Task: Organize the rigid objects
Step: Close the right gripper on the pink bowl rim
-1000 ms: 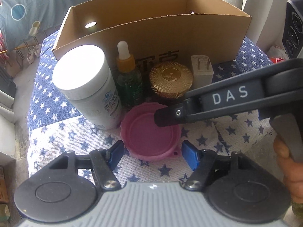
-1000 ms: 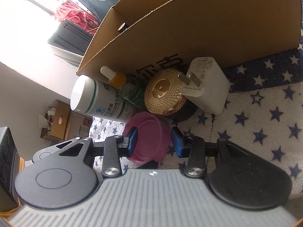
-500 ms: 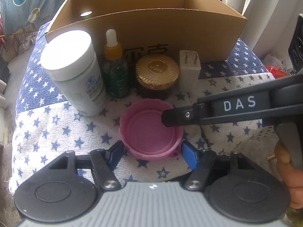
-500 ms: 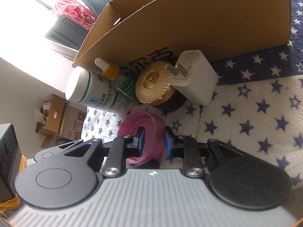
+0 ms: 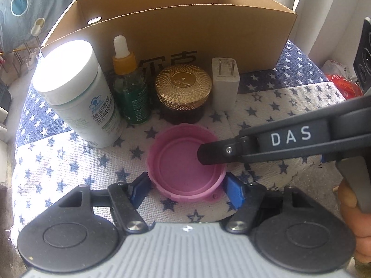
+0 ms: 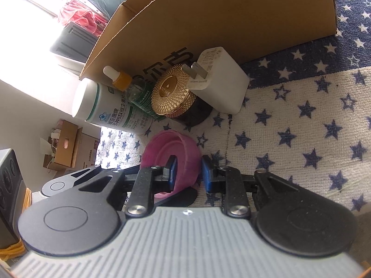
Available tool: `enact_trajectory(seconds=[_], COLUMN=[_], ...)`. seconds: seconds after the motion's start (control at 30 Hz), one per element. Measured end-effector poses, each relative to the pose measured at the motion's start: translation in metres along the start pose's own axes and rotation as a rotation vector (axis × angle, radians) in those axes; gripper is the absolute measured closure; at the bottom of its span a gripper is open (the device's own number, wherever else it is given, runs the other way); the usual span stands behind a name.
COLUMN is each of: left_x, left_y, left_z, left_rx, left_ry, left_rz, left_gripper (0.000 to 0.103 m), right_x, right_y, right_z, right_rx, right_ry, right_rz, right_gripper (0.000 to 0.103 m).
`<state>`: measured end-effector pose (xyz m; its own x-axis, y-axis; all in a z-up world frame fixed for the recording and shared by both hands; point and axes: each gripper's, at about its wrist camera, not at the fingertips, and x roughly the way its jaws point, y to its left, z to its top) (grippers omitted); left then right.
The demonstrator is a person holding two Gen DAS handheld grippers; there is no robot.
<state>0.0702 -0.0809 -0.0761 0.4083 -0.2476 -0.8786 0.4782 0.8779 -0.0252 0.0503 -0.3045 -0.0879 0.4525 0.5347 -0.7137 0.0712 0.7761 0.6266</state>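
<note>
We hold our left gripper (image 5: 187, 188) tilted steeply down, its blue pads (image 5: 234, 192) apart on either side of the lid (image 5: 183, 162); whether they touch its rim we cannot tell. Our right gripper (image 6: 188, 172) reaches in from the right, angled down, its jaws clamped on the lid's wall. Our right hand (image 5: 354, 229) grips its handle.

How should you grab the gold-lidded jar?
Grip the gold-lidded jar across its round lid, coming down from above, probably. It stands upright, squeezed between the green dropper bottle and the white charger, with the cardboard box close behind, so only the top and front are free.
</note>
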Motion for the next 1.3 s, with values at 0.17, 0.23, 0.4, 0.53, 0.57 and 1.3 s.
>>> enact_trajectory(seconds=[0.17, 0.23, 0.4, 0.53, 0.57, 1.3], left_x=[0.001, 0.002, 0.003, 0.002, 0.002, -0.037], left_y=[-0.001, -0.002, -0.003, -0.004, -0.003, -0.008], left_z=[0.000, 0.001, 0.001, 0.000, -0.001, -0.005], left_rx=[0.002, 0.002, 0.011, 0.015, 0.013, 0.034], left_ry=[-0.006, -0.008, -0.012, -0.018, -0.020, -0.087], left_rz=[0.003, 0.005, 0.012, 0.014, 0.011, 0.031], left_gripper=[0.033, 0.033, 0.033, 0.033, 0.033, 0.033], right_x=[0.000, -0.001, -0.001, -0.002, -0.002, -0.021], right_y=[-0.001, -0.001, -0.003, -0.006, -0.005, 0.024], right_z=[0.000, 0.000, 0.000, -0.001, -0.001, -0.012], right_rx=[0.003, 0.005, 0.010, 0.019, 0.019, -0.050], right_ry=[-0.002, -0.003, -0.007, -0.011, -0.012, -0.084], right_rz=[0.002, 0.005, 0.011, 0.015, 0.013, 0.001], right_gripper=[0.082, 0.082, 0.083, 0.085, 0.085, 0.080])
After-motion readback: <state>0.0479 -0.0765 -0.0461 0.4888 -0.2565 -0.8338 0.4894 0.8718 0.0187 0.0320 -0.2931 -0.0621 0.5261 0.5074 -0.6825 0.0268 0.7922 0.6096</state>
